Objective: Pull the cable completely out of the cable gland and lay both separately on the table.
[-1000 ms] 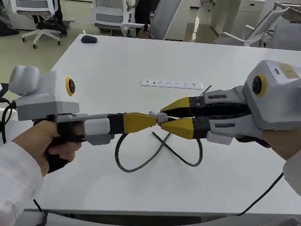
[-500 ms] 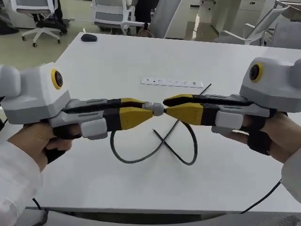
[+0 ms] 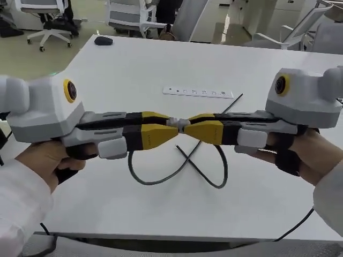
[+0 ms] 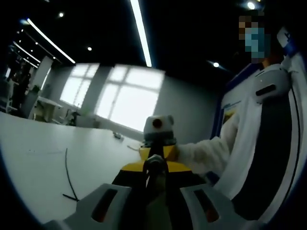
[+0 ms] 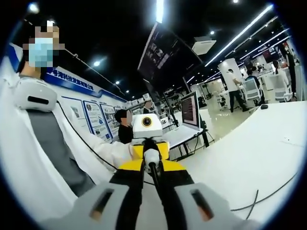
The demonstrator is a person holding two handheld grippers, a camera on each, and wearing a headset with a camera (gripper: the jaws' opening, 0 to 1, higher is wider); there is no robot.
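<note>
Left tool: I am holding it level above the table, pointing toward my right. Its yellow jaws are closing tightly on the cable gland.
Right tool: I am holding it level, pointing back at the left one, tip almost against tip. Its jaws are pressing together on the cable just beside the gland.
Cable gland: a small pale grey fitting, sitting in the air between the two tips. In the right gripper view it is showing as a pale knob with the dark cable running from it down between my jaws.
Cable: dark grey and hanging from the tips. It is lying on the table below in a loose loop that is crossing over itself. One thin end is reaching up toward the power strip. It is not yet out of the gland.
Table: white, carrying the loop directly under the tools.
Power strip: white, lying flat beyond the tools.
Mouse: dark, resting near the far edge.
Hands: my left hand and right hand are gripping the handles.
</note>
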